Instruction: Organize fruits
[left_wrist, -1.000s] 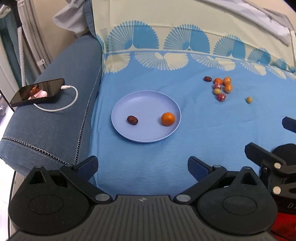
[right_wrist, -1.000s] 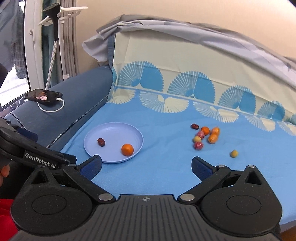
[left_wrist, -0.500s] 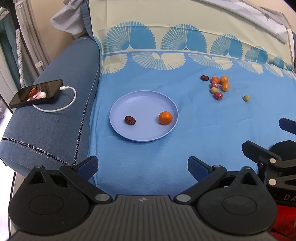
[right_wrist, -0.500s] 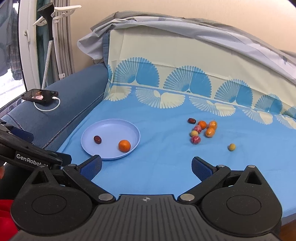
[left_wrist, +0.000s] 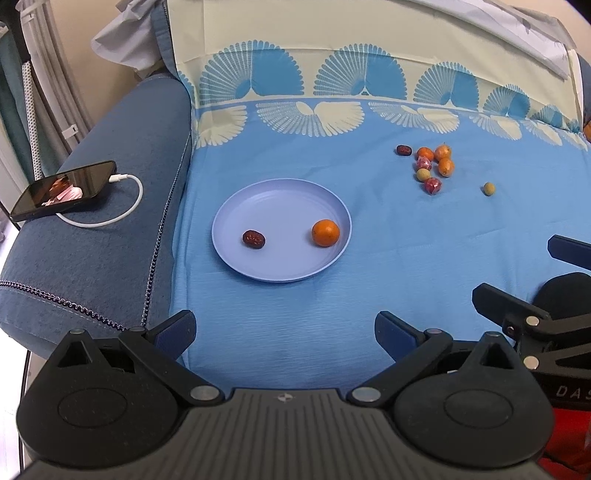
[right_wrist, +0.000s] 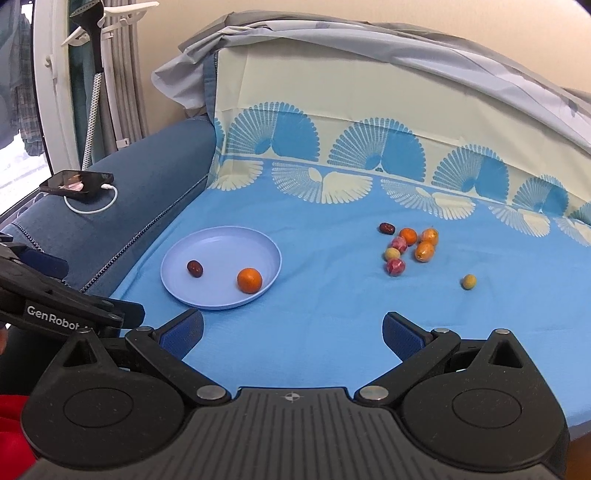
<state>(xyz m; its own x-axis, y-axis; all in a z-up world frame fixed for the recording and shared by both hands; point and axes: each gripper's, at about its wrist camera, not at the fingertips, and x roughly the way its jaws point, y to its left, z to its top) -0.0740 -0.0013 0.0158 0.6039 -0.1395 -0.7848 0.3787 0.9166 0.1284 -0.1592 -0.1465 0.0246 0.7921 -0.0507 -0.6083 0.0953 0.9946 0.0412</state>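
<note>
- Left gripper (left_wrist: 284, 328) spread wide, empty, low over the near edge of the blue sheet (left_wrist: 369, 258).
- Right gripper (right_wrist: 293, 334) likewise spread, empty.
- Likely between placements: plate (left_wrist: 258, 199) near the sheet's left edge, holding one orange (left_wrist: 325, 232) and one date (left_wrist: 253, 239).
- Loose fruit cluster (right_wrist: 406, 245) and a lone green fruit (right_wrist: 468, 281) toward the sheet's far right, well ahead of both jaws.
- Next: reach forward, straddle one fruit, close gently.

orange (right_wrist: 249, 280) and date (right_wrist: 194, 268) on plate (right_wrist: 221, 243)
</note>
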